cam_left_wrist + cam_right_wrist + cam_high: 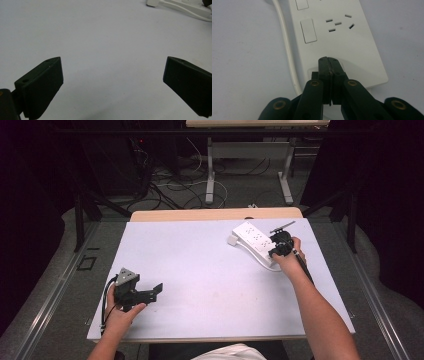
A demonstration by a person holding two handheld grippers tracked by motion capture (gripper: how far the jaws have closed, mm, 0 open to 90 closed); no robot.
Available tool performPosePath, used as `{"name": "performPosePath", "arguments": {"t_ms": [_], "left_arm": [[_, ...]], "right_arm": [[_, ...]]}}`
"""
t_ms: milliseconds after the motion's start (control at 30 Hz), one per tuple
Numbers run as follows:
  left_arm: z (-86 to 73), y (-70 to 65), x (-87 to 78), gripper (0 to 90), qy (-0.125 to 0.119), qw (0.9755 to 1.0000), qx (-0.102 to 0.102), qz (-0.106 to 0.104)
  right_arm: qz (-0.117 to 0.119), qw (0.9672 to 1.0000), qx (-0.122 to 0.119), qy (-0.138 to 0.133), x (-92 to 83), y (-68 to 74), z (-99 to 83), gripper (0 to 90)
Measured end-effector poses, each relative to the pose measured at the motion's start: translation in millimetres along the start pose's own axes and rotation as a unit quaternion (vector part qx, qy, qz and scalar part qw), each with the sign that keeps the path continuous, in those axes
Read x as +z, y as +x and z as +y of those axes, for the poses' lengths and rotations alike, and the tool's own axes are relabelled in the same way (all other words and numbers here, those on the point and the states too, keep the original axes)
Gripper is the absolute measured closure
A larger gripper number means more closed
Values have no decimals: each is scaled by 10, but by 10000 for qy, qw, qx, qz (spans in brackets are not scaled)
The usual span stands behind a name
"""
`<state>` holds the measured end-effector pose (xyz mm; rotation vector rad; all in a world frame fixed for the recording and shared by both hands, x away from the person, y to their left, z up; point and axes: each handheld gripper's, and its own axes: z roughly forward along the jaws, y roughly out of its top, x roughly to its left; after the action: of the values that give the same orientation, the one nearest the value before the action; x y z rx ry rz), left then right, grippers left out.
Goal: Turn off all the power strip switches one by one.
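A white power strip (252, 237) lies at the back right of the table, with rocker switches (308, 30) along one side and sockets (338, 23) beside them. My right gripper (275, 252) stands over its near end. In the right gripper view the gripper (328, 63) has its jaws pressed flat together with nothing between them, and the tips sit on the strip's (352, 47) top face. My left gripper (157, 290) rests near the front left, jaws wide apart. In the left gripper view the gripper (112, 72) has just bare table between its fingers.
The strip's white cable (287, 50) runs along its side, and a white plug (232, 240) lies at its far left end. The pale tabletop (200, 270) stretches between the two hands. Behind the table are a floor with cables and another desk's legs (210, 175).
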<state>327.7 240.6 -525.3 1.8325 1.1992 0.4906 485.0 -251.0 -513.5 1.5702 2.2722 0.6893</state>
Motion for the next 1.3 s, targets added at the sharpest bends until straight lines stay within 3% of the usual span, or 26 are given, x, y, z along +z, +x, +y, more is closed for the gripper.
{"name": "performPosePath", "arguments": {"t_ms": [967,1033,1100,1200,1267,1300], "left_arm": [[3,6,1,26,-11,10000,-18,30],[3,6,2,26,-11,10000,-21,27],[3,8,4,26,-7,10000,-18,28],[2,7,7,26,-18,10000,-21,25],[2,6,6,26,-23,10000,-21,27],[2,6,6,26,-22,10000,-17,28]], "right_arm": [[-30,9999,-26,129,-10,-8,24,877],[-70,9998,80,156,-9,6,40,876],[-51,9999,-34,114,-12,-5,47,875],[-55,9999,44,132,-18,23,80,875],[-4,10000,-28,48,-17,27,93,879],[-7,9999,-41,149,-30,35,108,882]]}}
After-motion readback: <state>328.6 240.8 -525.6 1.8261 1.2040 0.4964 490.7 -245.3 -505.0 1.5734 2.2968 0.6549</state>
